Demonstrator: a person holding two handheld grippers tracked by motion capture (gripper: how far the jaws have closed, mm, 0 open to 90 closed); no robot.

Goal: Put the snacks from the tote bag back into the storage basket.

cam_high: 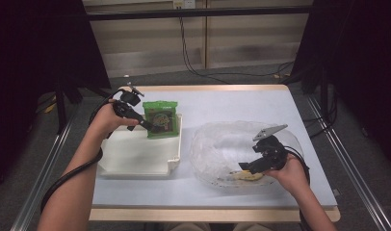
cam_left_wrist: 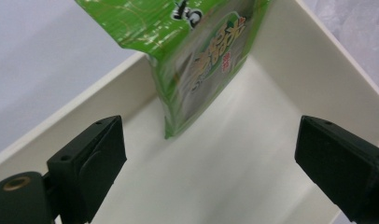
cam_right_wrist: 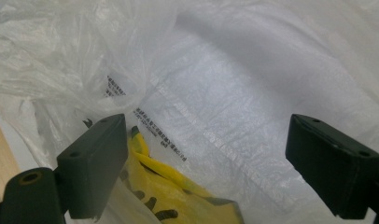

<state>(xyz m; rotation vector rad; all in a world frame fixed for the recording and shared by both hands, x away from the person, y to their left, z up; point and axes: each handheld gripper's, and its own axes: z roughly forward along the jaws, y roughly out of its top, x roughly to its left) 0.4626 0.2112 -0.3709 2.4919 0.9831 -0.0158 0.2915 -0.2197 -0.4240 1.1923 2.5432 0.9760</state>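
A green snack packet (cam_high: 161, 118) stands tilted in the far right corner of a white tray (cam_high: 136, 156). My left gripper (cam_high: 151, 127) is just in front of the packet, open, with nothing between its jaws. In the left gripper view the packet (cam_left_wrist: 197, 60) leans against the tray wall (cam_left_wrist: 313, 70) beyond the open left gripper (cam_left_wrist: 215, 161). My right gripper (cam_high: 245, 167) reaches into a clear plastic bag (cam_high: 222, 142). It is open just above a yellow packet (cam_high: 250, 176). In the right gripper view the yellow packet (cam_right_wrist: 173, 196) lies under the film (cam_right_wrist: 253, 93) beside the left jaw of the right gripper (cam_right_wrist: 215, 165).
The tray and the bag sit on a pale blue table top (cam_high: 232, 103) with a wooden edge. Dark curtains and metal rails flank the table. Cables trail from both grippers and across the floor behind.
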